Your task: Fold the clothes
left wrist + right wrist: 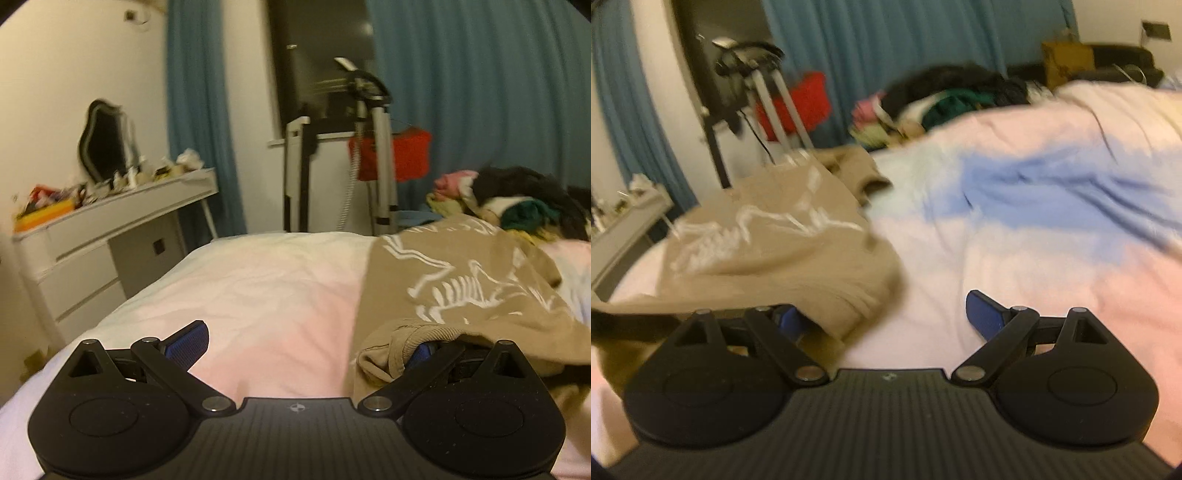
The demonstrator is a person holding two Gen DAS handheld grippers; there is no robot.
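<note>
A tan sweatshirt [461, 280] with a white skeleton print lies spread on the bed. My left gripper [306, 347] is open at its near edge; the ribbed hem drapes over the right finger, and the left finger's blue pad [186, 345] is bare. In the right wrist view the sweatshirt [768, 251] lies to the left. My right gripper [886, 321] is open beside it; cloth covers part of the left finger, and the right pad [984, 315] is over bare sheet.
The bed has a pink and blue sheet [266, 291]. A pile of mixed clothes [517, 203] sits at the far side, also in the right wrist view [945, 96]. A cluttered white dresser [110, 229] stands left. A stand with a red garment [391, 151] is beyond the bed.
</note>
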